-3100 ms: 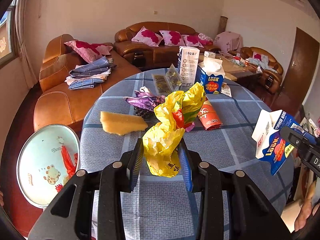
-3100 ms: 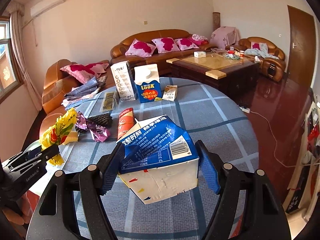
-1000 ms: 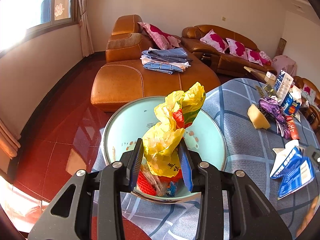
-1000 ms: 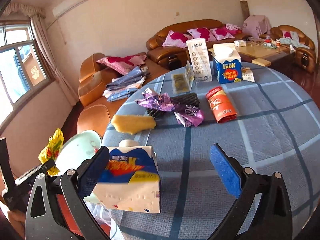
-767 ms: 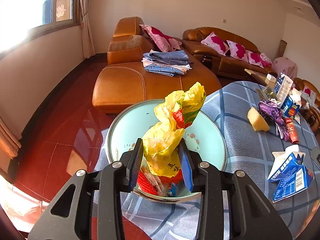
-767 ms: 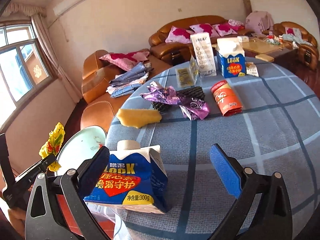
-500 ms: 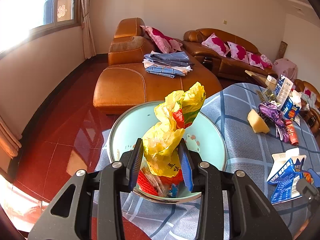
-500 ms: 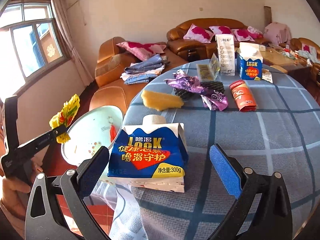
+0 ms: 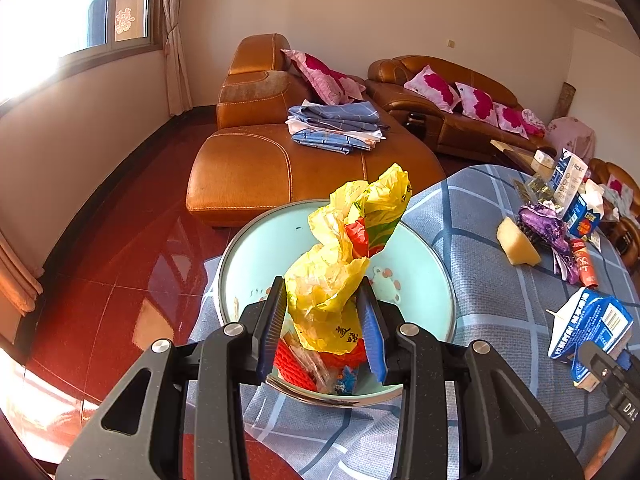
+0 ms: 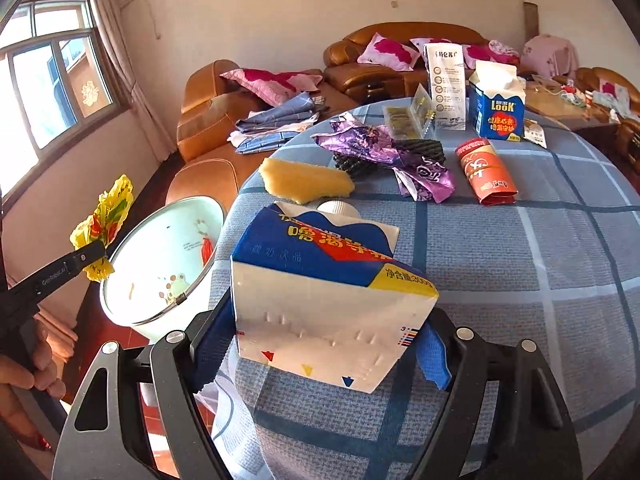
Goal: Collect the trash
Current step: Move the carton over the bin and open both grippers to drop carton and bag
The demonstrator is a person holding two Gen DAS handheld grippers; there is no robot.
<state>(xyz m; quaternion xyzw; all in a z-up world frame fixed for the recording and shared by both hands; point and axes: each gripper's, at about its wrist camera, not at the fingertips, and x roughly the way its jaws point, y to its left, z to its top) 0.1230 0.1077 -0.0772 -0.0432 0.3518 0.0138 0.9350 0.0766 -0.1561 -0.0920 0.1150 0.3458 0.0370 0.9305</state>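
My left gripper [image 9: 326,330] is shut on a crumpled yellow plastic bag [image 9: 348,256] and holds it over the pale blue trash bin [image 9: 240,264], which has red and clear wrappers inside. The bin stands beside the round table. My right gripper [image 10: 320,344] is shut on a blue and white milk carton [image 10: 328,284] lying on its side at the table's near edge. The carton also shows in the left wrist view [image 9: 590,320]. The left gripper with the bag shows in the right wrist view [image 10: 96,256], beside the bin [image 10: 132,304].
On the blue checked tablecloth [image 10: 540,264] lie a yellow sponge [image 10: 304,180], a purple wrapper [image 10: 384,148], a black pad [image 10: 420,146], a red packet [image 10: 486,170], an upright blue carton [image 10: 496,100] and a white box [image 10: 446,80]. Brown leather sofas [image 9: 272,156] stand behind.
The milk carton has tipped over between my right fingers, which have closed on it. The left gripper still holds the yellow bag over the bin, almost unmoved.
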